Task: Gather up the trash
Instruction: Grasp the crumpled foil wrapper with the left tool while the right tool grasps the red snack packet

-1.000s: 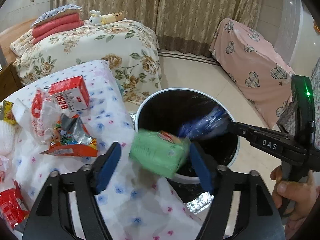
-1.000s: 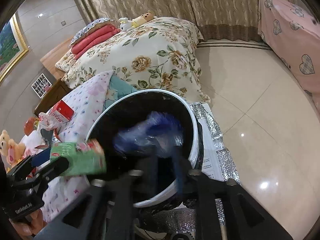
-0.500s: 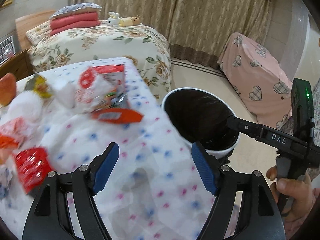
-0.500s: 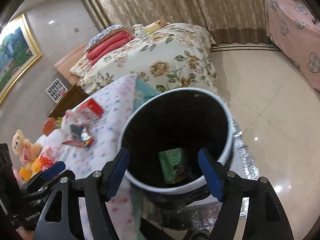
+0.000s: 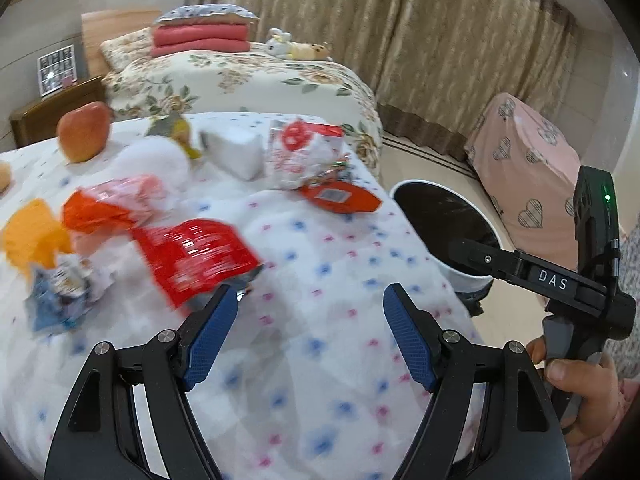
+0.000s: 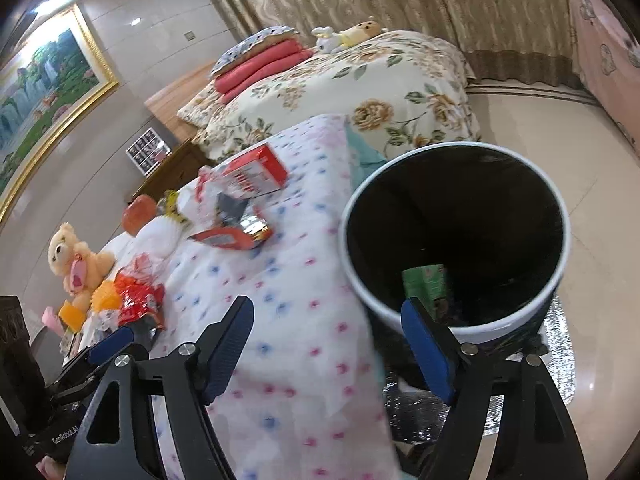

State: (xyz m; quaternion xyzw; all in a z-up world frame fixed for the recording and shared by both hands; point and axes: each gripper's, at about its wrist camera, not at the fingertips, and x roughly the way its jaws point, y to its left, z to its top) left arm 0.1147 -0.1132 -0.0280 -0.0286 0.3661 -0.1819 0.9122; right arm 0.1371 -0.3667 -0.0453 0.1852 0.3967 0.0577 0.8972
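Both tools, left (image 5: 308, 332) and right (image 6: 328, 344), are gaping wide, gripping nothing. Red wrapper (image 5: 196, 256) is lying on the desk (image 5: 320, 380) just beyond the left tool; bin (image 6: 456, 236) is standing by the right.

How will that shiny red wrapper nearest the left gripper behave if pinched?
The red wrapper looks like thin crinkled foil lying flat on the spotted tablecloth, so it is probably floppy and very light. Its glossy surface may slip between the pads. Lying flat on soft cloth, it may get pinched together with the cloth.
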